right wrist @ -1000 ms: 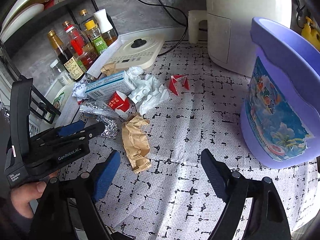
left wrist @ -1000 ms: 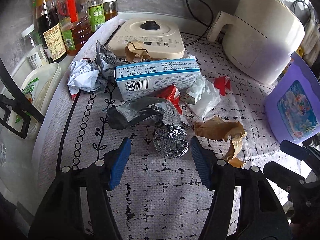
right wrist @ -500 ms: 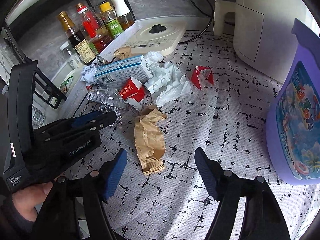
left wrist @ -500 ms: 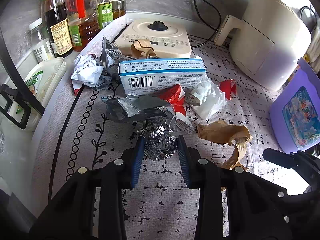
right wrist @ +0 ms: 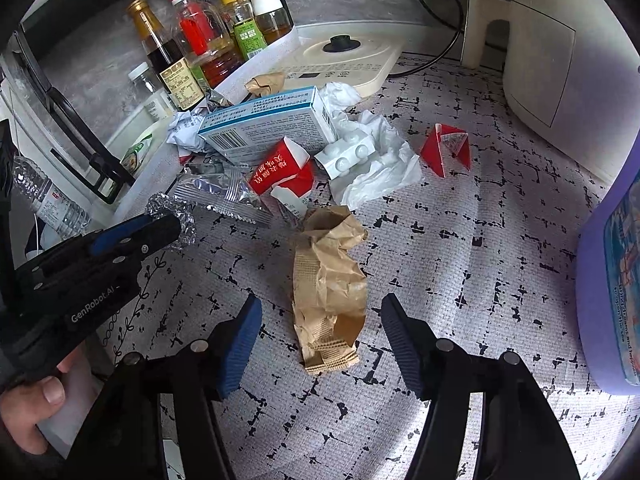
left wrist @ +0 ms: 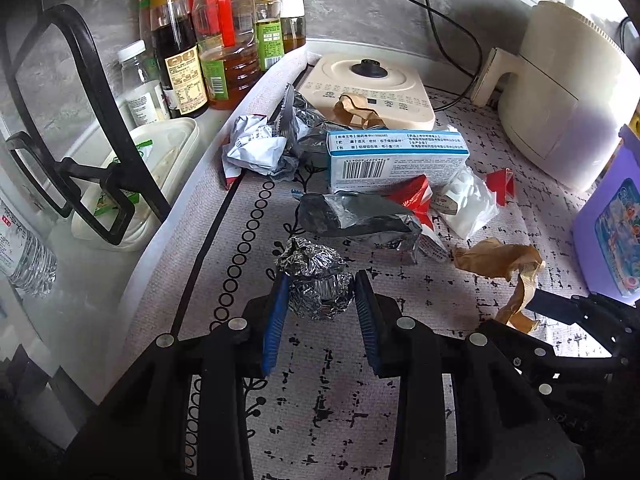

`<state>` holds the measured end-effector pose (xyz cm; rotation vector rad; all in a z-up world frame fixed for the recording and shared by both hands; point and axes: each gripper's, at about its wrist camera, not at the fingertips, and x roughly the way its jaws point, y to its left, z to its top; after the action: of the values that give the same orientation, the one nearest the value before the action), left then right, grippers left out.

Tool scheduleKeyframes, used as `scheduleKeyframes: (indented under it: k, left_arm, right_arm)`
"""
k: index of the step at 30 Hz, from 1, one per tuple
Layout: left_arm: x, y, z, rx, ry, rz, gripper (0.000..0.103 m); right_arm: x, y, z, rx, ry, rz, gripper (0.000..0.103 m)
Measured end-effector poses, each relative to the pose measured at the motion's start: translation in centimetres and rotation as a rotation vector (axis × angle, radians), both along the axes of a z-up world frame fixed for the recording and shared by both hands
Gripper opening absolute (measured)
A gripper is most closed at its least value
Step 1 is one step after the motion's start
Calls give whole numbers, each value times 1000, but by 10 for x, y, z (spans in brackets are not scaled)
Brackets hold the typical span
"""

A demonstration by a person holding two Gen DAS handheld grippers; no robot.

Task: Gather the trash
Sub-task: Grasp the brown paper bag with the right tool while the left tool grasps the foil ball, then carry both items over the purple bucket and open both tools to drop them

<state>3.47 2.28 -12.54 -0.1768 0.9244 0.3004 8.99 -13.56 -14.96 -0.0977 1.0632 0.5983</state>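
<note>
Left gripper (left wrist: 320, 312) is clamping the foil ball (left wrist: 316, 280), blue pads pressing on both its flanks, near edge of the litter pile on the patterned mat (left wrist: 320, 420). Right gripper (right wrist: 320, 340) is straddling the crumpled brown paper (right wrist: 328, 276); its jaws are closing, paper between them, pads not touching it yet.

Handling, my read:
- Foil ball: looking very light, crushable, holding whatever shape it's squeezed into. Grip across the middle is fine; no need for more squeeze.
- Brown paper: light, soft, springy, lying long and flat. Likely best taken at the thick corrugated fold at its near end, not the loose far flap, which could tear or slip out.
- Blue-and-white carton (left wrist: 396, 156): stiff, light, should take by the narrow faces.
- Silver wrapper (left wrist: 360, 216) and white tissue (right wrist: 380, 168): limp, slick film could slide out of the pads.

Room:
- Purple bin (right wrist: 612, 248) is sitting at the far right, presumably the drop target. Mat between paper and bin is bare, so the right side has a clean path.
- Left gripper's route to the bin is crossing over the right gripper and the pile; lifting first looks safer.
- Left side is tight: mat's edge, black wire rack (left wrist: 80, 160), bottles (left wrist: 208, 40) at the far left. White appliance (left wrist: 568, 92) is closing off the far right.
</note>
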Motion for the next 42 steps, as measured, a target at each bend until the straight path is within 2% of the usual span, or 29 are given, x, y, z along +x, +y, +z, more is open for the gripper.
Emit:
scheduleKeyframes:
  k: [1,2,3,4,12,20,28,42]
  left_arm:
    - [0,0,-1,7,1,5,34]
    - [-1,1,-1,11,4,9,34]
    - [-1,1,0,14,5,12,34]
    - [-1,1,0,14,5,14,34]
    - [-5,-2,22,6,-52,11,34]
    - [-1,-10,70,16,-151,-26,34]
    - [17,-37,110,25,-248,-137,34]
    - [53,-119,150,10,-352,-355,34]
  right_arm:
    - [1,1,-1,-4,-2,-1,61]
    - [2,1,-1,-9,-4,-2,55]
    - [3,2,-2,-13,0,4,38]
    - [3,3,-2,-16,8,12,32]
    - [-8,-1,34,-10,-74,7,29]
    - [-18,-14,83,32,-171,-42,29]
    - [-23,-44,123,62,-257,-156,29]
    - [-30,-129,169,98,-386,-392,29]
